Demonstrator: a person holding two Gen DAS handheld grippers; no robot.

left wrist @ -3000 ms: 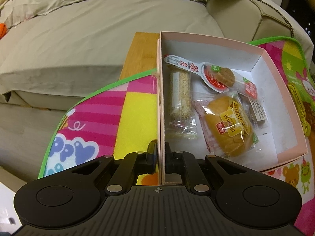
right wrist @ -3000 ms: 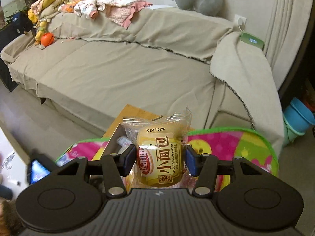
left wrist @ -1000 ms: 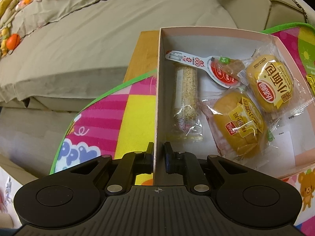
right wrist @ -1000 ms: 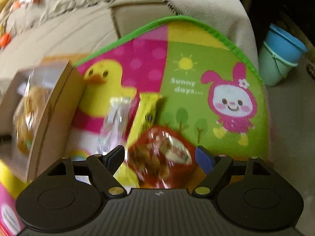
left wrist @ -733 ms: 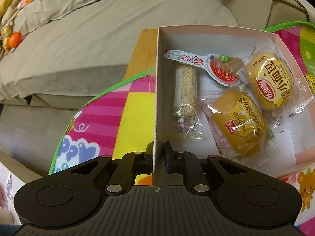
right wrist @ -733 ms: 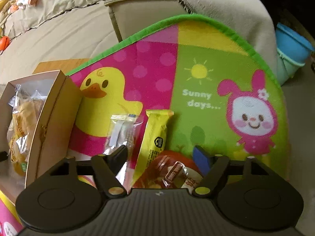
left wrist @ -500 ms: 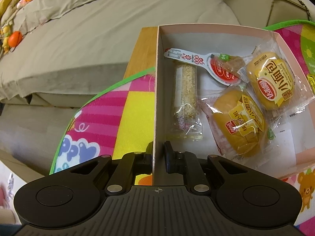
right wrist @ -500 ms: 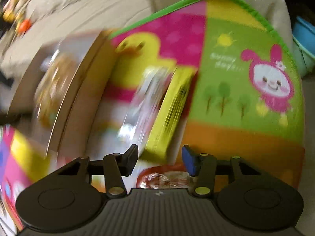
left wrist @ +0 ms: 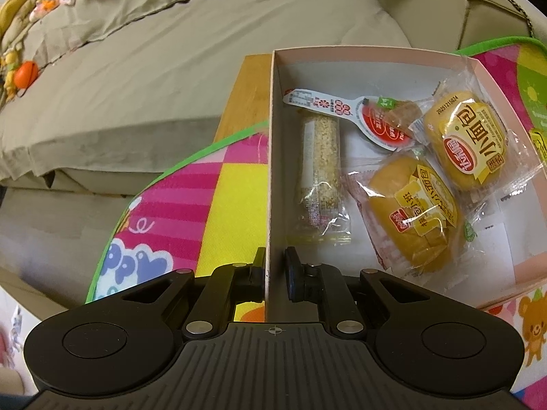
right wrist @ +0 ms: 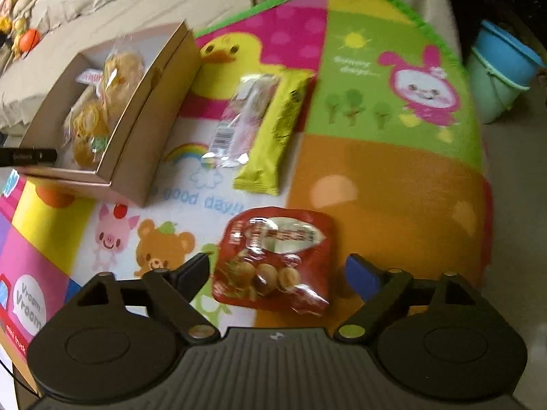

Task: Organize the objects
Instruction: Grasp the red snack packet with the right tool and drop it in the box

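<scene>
In the left wrist view, a shallow cardboard box (left wrist: 376,55) with thin pale walls sits on a bright cartoon mat (left wrist: 191,198). Inside lie a clear-wrapped sesame bar (left wrist: 321,157), a spoon-shaped packet (left wrist: 355,116) and two round yellow buns (left wrist: 413,205) in crinkly clear wrappers. The left gripper (left wrist: 274,273) is clamped narrowly on the box's near wall, one pad each side. In the right wrist view, a glossy red snack bag (right wrist: 277,259) lies flat on the mat, between the fingers of the right gripper (right wrist: 278,271); its jaws are opening wide and touch nothing. Beyond lie a yellow-green bar (right wrist: 277,133) and a clear packet (right wrist: 239,123), just beside the box.
</scene>
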